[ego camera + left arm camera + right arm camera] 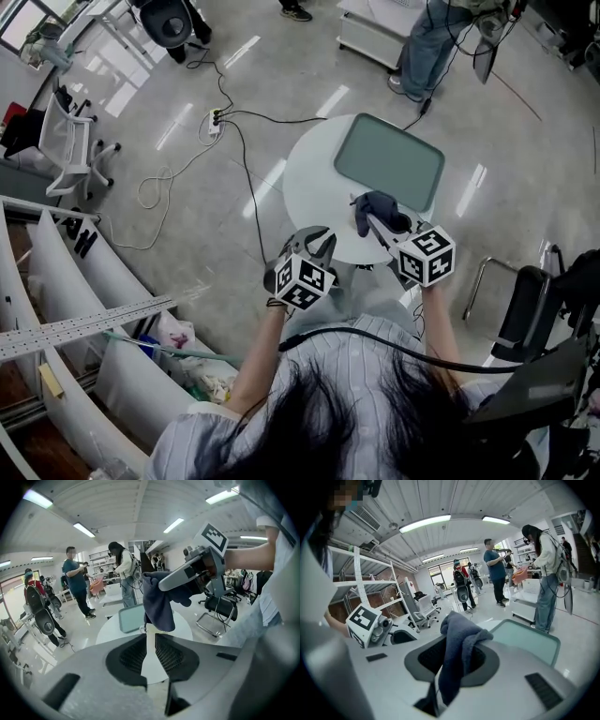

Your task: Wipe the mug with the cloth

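Round white table (309, 183) at frame centre carries a green tray (389, 159); we cannot find the mug. The cloth (457, 644) hangs pinched in the right gripper (454, 667). The left gripper (150, 639) jaws stand slightly apart and empty. Risk: the thin pinch lets the draped cloth slip free.

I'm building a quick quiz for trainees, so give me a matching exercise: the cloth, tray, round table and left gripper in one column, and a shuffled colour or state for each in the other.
Things:
1. cloth
2. tray
3. round table
4. left gripper

Colours or states:
A. white, bearing the tray
B. jaws slightly apart, nothing between them
C. dark blue, clamped in the right gripper
D. pale grey-green, lying flat on the table

Pairs: 1-C, 2-D, 3-A, 4-B
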Demonstrator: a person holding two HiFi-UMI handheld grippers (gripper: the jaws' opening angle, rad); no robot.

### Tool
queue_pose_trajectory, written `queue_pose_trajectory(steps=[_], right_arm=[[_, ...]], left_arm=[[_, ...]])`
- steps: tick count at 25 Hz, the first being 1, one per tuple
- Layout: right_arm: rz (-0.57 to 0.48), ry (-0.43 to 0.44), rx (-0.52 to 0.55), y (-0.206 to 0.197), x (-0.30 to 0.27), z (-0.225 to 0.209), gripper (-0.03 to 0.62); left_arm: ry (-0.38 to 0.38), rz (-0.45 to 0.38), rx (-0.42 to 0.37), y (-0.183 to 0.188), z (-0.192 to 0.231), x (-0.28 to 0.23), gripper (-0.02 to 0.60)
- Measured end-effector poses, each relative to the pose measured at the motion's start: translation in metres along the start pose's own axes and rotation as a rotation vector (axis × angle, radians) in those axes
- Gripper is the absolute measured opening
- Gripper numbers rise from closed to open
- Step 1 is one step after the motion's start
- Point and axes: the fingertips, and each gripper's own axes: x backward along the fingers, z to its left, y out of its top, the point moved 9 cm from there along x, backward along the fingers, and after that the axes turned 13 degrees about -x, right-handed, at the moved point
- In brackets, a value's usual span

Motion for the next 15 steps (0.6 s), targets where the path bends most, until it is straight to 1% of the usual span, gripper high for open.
queue_pose_trajectory(steps=[6,12,15], right_arm=[[0.013,-0.001,-0.025,-0.015,0.01,0.01,0.08],[0.027,0.013,-0.029,-0.023,0.022,0.017,0.08],[0.027,0.026,-0.028,-0.027,0.028,0.022,0.08]], left_arm=[[0.011,-0.009,0.028,-0.005,-0.01,0.006,0.064],[0.026,-0.031,0.083,0.001,-0.018,0.009,0.063],[0.029,-0.039,0.094,0.006,-0.023,0.011,0.063]])
